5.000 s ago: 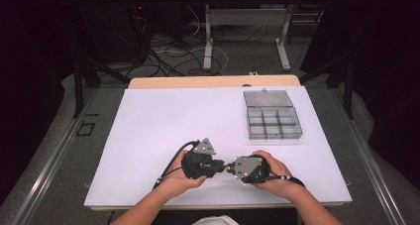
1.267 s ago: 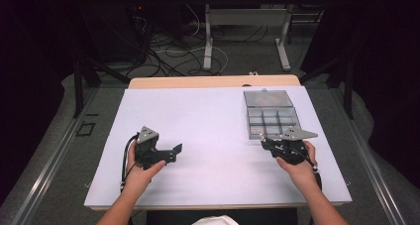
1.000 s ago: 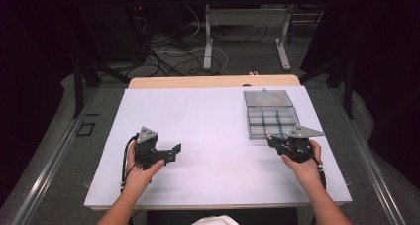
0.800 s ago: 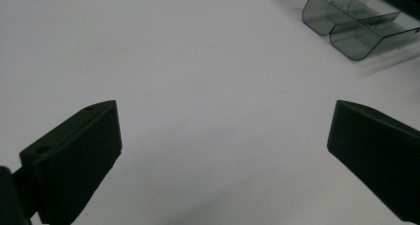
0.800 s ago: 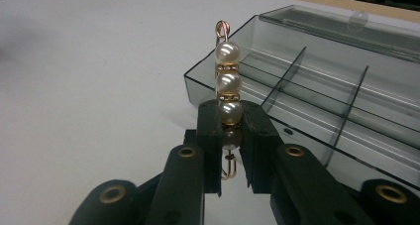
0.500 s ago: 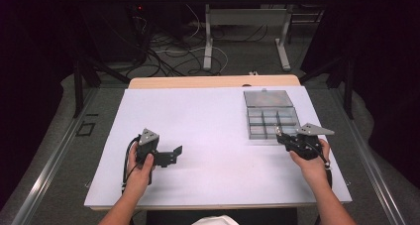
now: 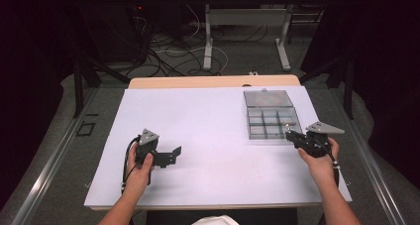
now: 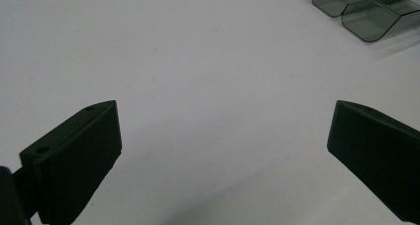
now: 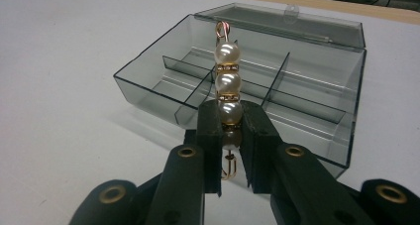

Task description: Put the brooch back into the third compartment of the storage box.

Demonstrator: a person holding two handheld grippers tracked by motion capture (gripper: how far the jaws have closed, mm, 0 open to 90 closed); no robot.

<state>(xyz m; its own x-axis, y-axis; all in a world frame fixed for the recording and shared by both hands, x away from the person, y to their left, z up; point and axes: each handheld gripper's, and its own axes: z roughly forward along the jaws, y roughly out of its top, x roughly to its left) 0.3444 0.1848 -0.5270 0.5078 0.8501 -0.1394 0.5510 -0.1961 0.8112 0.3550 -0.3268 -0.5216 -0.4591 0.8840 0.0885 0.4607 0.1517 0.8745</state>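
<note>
The left hand-held gripper (image 7: 171,155) has stayed put on the desk (image 7: 208,121), jaws spread. The right hand-held gripper (image 9: 230,136) has slid rightward beside the box (image 9: 277,81), pinching a pearl pin (image 9: 227,81), its lower end hidden.

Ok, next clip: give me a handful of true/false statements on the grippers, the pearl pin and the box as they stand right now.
1. The right gripper is shut on a pearl pin. True.
2. The left gripper holds a second pin. False: its jaws stand wide open with nothing but bare table between them.
3. The compartment box has its lid closed. False: the lid is folded back and the compartments lie open.
4. The pearl pin already lies in a compartment. False: it is gripped in the right gripper, in front of the box.
5. In the high view the box sits on the right side of the table. True.
</note>
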